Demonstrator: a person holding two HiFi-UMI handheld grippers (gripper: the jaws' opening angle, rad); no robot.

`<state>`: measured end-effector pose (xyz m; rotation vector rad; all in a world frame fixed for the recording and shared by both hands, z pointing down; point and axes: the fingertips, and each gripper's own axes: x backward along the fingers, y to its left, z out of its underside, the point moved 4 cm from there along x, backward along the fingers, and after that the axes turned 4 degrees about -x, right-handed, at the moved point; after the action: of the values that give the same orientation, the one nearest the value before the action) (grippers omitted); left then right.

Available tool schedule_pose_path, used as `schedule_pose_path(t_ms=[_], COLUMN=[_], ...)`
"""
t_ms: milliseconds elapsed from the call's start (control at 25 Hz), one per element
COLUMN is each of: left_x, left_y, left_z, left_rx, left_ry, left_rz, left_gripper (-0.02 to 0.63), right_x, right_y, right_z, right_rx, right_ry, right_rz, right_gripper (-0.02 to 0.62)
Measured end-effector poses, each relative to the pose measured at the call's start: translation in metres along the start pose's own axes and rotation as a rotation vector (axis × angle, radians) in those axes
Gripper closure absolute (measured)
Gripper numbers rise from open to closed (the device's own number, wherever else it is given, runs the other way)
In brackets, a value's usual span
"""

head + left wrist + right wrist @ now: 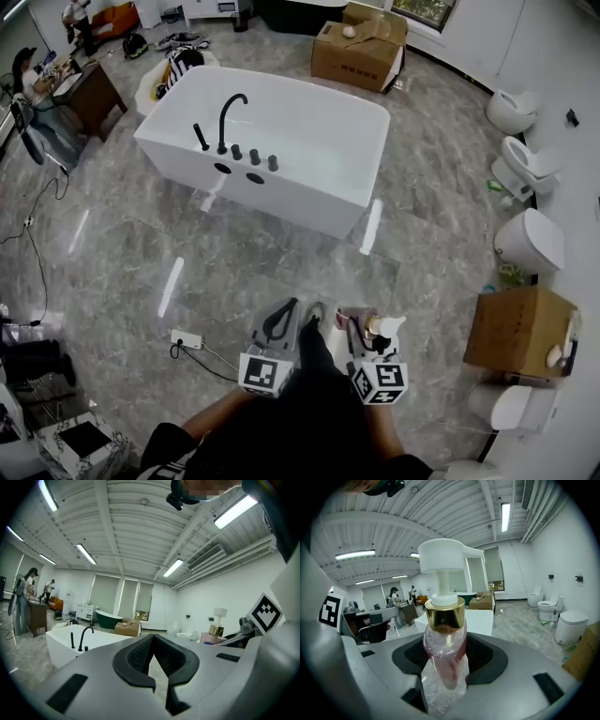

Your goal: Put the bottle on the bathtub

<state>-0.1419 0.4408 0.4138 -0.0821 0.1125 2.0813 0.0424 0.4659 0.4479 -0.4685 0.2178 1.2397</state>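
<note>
The white bathtub [309, 141] stands across the floor ahead of me, with a black faucet [229, 117] on its near rim. It also shows in the left gripper view, where the bathtub [65, 644] sits at the lower left. My right gripper [367, 330] is shut on a pink pump bottle [384, 328] with a gold collar and a white pump head. In the right gripper view the bottle [445, 639] stands upright between the jaws of the right gripper [445, 670]. My left gripper [284, 317] is held beside it, and the left gripper [153, 638] is shut with nothing in it.
A cardboard box [361, 47] lies beyond the tub and another box [520, 328] at the right. Several toilets [530, 239] line the right wall. A power strip [187, 339] with its cable lies on the floor at my left. People stand by a desk [89, 94] at the far left.
</note>
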Motion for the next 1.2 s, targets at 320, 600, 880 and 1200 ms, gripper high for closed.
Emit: schedule_pose_path(t_ms=[320, 600, 880, 1200], left_x=[-0.095, -0.165, -0.207, -0.253], left_y=[0.014, 0.017, 0.017, 0.059], left_z=[-0.019, -0.03, -0.033, -0.039], left_rx=[-0.003, -0.004, -0.003, -0.012], left_ry=[0.004, 0.003, 0.013, 0.015], left_rz=[-0.005, -0.015, -0.027, -0.013], left_gripper=[0.591, 0.591, 0.591, 0.591], right_x=[-0.062, -0.11, -0.152, -0.206], right_y=[-0.048, -0.089, -0.121, -0.123], right_z=[-0.052, -0.08, -0.096, -0.119], right_rx=[0.024, 0.038, 0.033, 0.018], right_ry=[0.008, 0.013, 0.032, 0.03], right_rz=[-0.013, -0.036, -0.054, -0.044], right_gripper=[0.373, 0.373, 0.373, 0.373])
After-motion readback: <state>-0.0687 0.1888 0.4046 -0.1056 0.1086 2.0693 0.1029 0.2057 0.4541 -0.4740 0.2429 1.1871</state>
